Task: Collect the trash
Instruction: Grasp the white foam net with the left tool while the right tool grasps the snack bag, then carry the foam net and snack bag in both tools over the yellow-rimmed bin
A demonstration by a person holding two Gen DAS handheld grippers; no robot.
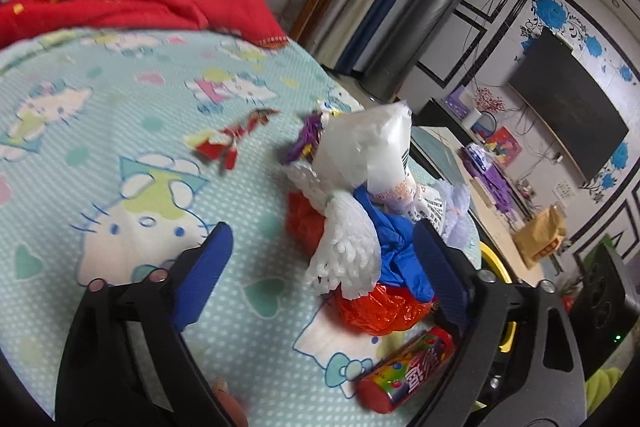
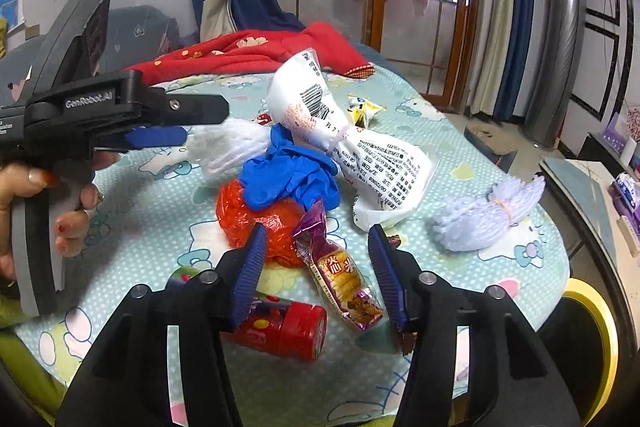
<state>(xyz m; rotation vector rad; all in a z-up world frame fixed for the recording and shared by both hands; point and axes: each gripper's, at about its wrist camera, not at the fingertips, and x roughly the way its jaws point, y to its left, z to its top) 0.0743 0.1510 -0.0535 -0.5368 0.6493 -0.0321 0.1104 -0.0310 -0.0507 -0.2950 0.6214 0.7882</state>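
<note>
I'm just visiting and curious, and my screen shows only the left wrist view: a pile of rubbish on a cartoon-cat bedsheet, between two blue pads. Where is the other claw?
Observer: The right claw hangs over a purple-edged plastic snack packet. The packet lies between its open jaws, not gripped.
Visitor: What's in that packet?
Observer: Its clear window shows round yellow crackers.
Visitor: And who moves my claw?
Observer: A hand with red-painted nails grips the handle of the left claw, seen side-on in the right wrist view.
</note>
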